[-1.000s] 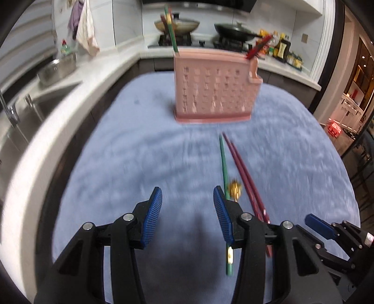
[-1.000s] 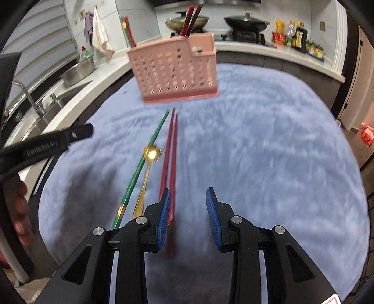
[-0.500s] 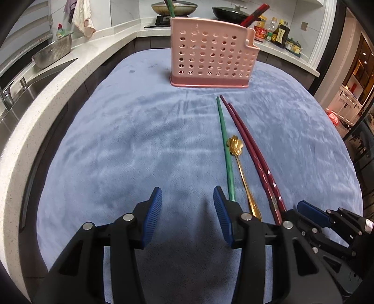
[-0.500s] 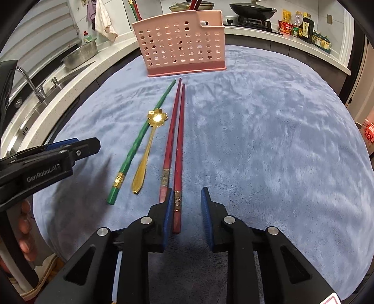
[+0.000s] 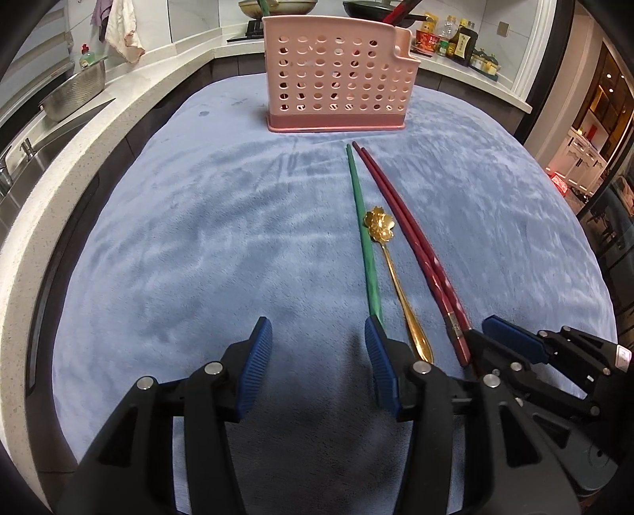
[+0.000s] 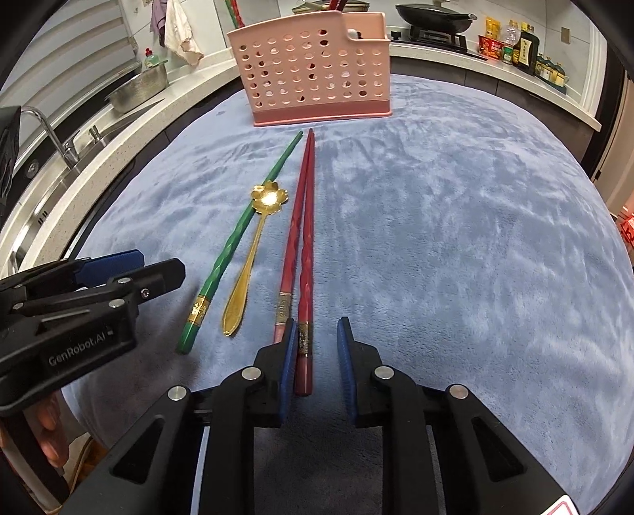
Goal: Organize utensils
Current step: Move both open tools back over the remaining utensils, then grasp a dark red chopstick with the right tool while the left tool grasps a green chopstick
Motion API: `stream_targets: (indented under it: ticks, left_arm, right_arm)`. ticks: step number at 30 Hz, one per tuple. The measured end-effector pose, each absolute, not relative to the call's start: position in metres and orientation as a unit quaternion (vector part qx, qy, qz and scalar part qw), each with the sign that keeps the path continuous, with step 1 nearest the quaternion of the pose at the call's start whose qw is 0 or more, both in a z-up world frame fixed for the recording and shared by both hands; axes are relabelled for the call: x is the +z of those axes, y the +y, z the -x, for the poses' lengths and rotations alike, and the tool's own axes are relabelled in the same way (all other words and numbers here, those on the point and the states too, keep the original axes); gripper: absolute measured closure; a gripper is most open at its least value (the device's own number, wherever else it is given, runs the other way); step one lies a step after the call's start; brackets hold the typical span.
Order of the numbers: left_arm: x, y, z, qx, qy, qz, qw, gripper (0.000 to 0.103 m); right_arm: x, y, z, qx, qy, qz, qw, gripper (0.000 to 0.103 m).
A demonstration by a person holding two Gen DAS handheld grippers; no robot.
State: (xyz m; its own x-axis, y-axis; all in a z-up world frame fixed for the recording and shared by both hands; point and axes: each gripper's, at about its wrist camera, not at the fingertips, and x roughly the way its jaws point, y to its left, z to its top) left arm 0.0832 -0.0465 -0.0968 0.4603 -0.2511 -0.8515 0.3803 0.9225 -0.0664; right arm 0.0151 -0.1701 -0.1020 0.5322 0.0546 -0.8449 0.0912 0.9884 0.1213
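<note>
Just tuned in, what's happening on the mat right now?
A person holds two grippers over a blue mat. The right gripper is closing its fingers around the end of one red chopstick; its twin, a gold spoon and a green chopstick lie alongside. The left gripper hovers open, holding nothing. The pink utensil holder already has some chopsticks in it.

1. The green chopstick (image 5: 366, 241) has its near end hidden behind the left gripper's (image 5: 319, 334) pad in the left wrist view.
2. Utensils standing inside the pink holder (image 6: 313, 75) are cut off by the top edge.
3. Bottle labels (image 5: 455, 37) on the counter are too small to read.
</note>
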Motion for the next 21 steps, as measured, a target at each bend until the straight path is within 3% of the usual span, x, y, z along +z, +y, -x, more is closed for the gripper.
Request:
stream_targets:
  ticks: [8,21]
  left_arm:
    - [-0.098,-0.048,-0.084,-0.187,0.486,-0.068,0.851,0.056]
    - [-0.102,-0.059,-0.078,-0.212,0.489,-0.077,0.843,0.052]
  right_arm:
    - [-0.107,-0.171,-0.021,-0.012,0.489,-0.074,0.869,0.096]
    - [-0.102,-0.18,-0.018,-0.024,0.488,-0.085,0.868,0.096]
